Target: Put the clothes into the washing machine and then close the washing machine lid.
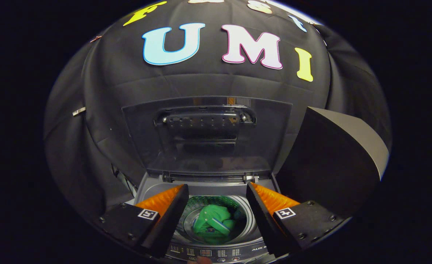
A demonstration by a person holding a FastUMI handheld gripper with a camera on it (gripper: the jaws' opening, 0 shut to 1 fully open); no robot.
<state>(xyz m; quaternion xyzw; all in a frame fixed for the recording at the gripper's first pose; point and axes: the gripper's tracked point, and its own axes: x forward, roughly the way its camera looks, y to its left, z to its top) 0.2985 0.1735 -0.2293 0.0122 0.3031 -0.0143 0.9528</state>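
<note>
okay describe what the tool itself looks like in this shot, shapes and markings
The tool has two wedge-shaped fingers tapering to points, each ribbed on its outer face. Each sits on a black block fastened with screws and carrying a small square black-and-white marker. The fingers are open, with nothing between them.

The hand-held two-finger gripper (217, 194) fills the lower middle of the frame, its jaws spread apart with nothing pressed between them. Each wedge-shaped finger (164, 205) tapers to a point and sits on a blocky matte housing with small round screws and a square black-and-white marker tag (148, 214).
</note>
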